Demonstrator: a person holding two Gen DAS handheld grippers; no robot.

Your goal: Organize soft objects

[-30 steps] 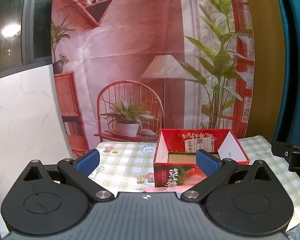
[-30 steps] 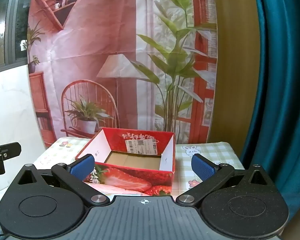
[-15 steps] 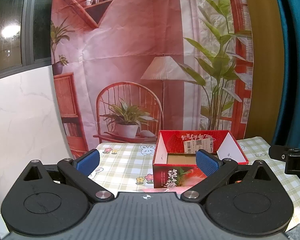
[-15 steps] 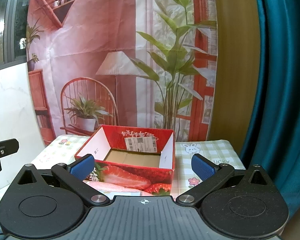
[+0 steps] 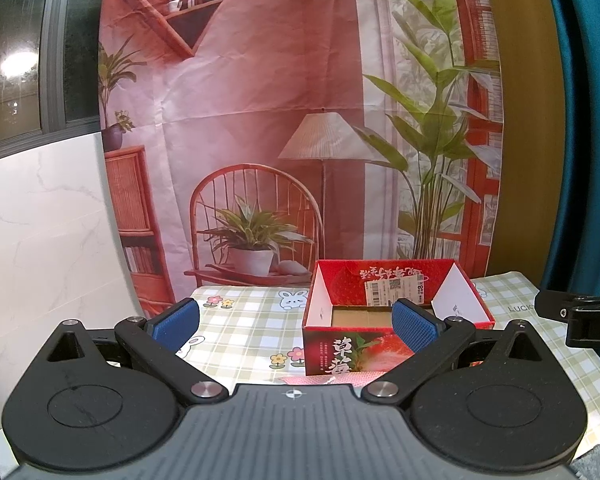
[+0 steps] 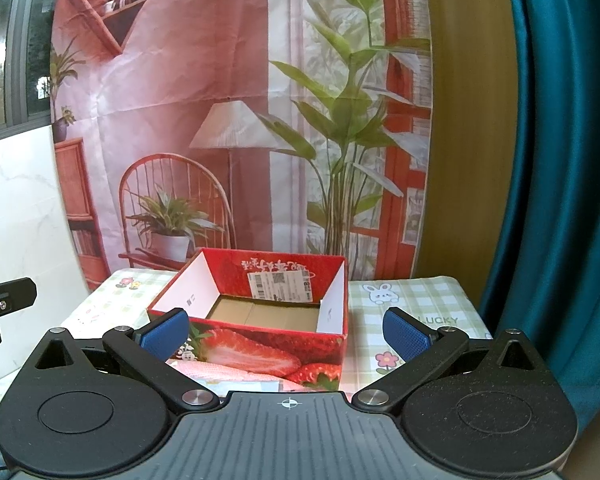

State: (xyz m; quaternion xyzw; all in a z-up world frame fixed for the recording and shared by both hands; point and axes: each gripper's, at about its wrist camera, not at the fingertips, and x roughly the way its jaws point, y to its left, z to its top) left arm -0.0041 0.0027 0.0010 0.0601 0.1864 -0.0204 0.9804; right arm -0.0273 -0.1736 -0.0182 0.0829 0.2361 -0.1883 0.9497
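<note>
Checked green-and-white cloth with bunnies and flowers covers the table (image 6: 416,304), where both tongs hang spread and empty: the left tongs (image 5: 294,322), the right tongs (image 6: 286,332). Nearest, a pink soft item (image 6: 220,376) lies flat against the front of the strawberry box (image 6: 260,320), mostly hidden. It looks light and limp, so a pinch on its free near edge seems best. Behind, the box stands open and bare inside, before a printed backdrop (image 6: 228,80)
</note>
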